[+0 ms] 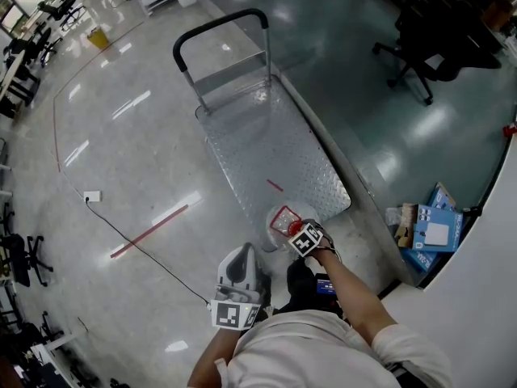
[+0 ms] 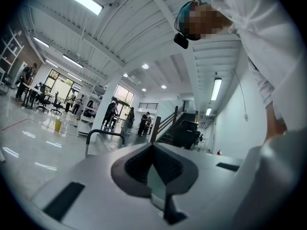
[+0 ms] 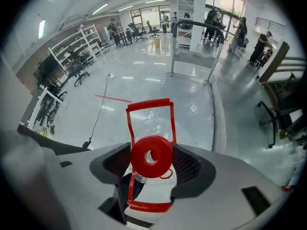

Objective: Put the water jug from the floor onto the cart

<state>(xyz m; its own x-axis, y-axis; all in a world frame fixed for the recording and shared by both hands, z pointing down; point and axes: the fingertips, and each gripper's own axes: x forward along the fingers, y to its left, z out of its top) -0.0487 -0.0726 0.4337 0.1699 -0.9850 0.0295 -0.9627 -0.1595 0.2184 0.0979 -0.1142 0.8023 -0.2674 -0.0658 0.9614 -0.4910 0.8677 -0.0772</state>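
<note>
A clear water jug (image 1: 283,221) with a red cap (image 3: 151,157) and a red frame handle (image 3: 149,110) is at the near end of the metal cart (image 1: 266,148). My right gripper (image 1: 305,238) is shut on the jug's red cap, one dark pad on each side, as the right gripper view (image 3: 151,159) shows. Whether the jug rests on the floor is hidden. My left gripper (image 1: 241,272) is held close to the person's body and points upward. Its jaws (image 2: 153,163) are together with nothing between them.
The cart's black push handle (image 1: 218,27) stands at its far end. Blue boxes (image 1: 432,233) lie to the right by a white wall. An office chair (image 1: 428,31) is at the back right. A black cable (image 1: 137,245) and red floor tape (image 1: 149,230) run on the left.
</note>
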